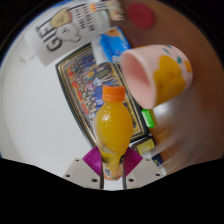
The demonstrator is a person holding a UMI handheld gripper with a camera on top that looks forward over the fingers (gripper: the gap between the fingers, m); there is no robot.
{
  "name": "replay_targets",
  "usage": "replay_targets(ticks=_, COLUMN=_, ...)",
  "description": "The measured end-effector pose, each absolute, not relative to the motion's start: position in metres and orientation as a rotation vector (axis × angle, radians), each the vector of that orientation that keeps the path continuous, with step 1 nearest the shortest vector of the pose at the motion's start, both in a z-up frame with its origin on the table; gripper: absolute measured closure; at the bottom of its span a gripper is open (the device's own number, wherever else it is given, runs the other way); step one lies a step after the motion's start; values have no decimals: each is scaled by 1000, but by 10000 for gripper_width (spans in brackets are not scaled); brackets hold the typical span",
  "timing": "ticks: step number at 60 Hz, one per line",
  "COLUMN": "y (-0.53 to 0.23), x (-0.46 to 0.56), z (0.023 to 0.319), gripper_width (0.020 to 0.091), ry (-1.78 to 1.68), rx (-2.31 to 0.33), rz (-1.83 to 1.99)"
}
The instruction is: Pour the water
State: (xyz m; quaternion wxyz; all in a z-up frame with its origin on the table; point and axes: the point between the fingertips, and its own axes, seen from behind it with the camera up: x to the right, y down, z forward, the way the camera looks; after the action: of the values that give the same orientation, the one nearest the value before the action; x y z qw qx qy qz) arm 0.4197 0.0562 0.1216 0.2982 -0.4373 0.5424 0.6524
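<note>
An orange drink bottle with an orange cap stands upright between my fingers, and my gripper is shut on the orange bottle's lower body, the magenta pads pressing both sides. Just beyond and to the right of the bottle's cap, a pink cup with a yellow-orange print is tilted, its open mouth facing the bottle. A hand holds the cup from the right.
A white round table lies below. A framed colourful picture board lies on it behind the bottle. A white box with lettering stands further back, and a red round thing beyond it.
</note>
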Motion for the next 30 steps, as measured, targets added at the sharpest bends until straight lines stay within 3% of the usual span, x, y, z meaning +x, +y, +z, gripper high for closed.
replay_targets(ticks=12, y=49, x=430, z=152, gripper_width=861, ry=977, rx=-1559, rz=1323)
replay_targets(ticks=22, y=49, x=496, z=183, gripper_width=861, ry=564, rx=-1688, rz=809)
replay_targets(ticks=30, y=48, x=570, z=176, gripper_width=860, ry=344, rx=-1740, rz=402)
